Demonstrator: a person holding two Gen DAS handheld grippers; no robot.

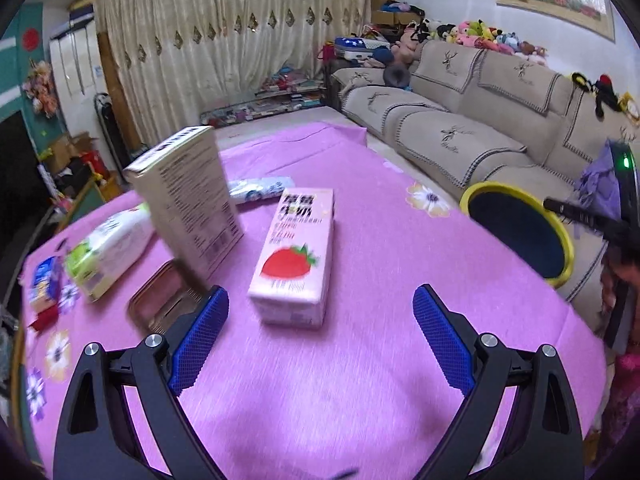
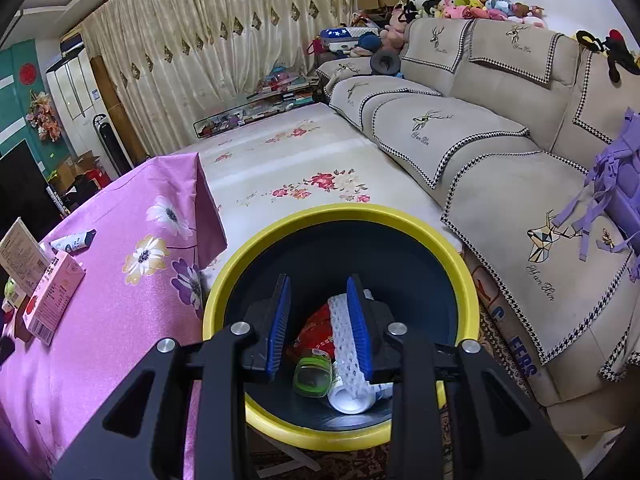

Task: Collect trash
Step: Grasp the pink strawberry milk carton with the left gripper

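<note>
My left gripper is open wide and empty, just in front of a pink strawberry milk carton that lies on the pink tablecloth. My right gripper hangs over the yellow-rimmed bin, its jaws partly open and holding nothing. A white foam net lies in the bin against the right finger, with a red wrapper, a green cup and a white can. The bin also shows in the left wrist view.
On the table stand a tall beige box, a tissue pack, a white-blue tube, a brown tin and a small blue packet. A beige sofa runs along the right, a flowered bed behind the bin.
</note>
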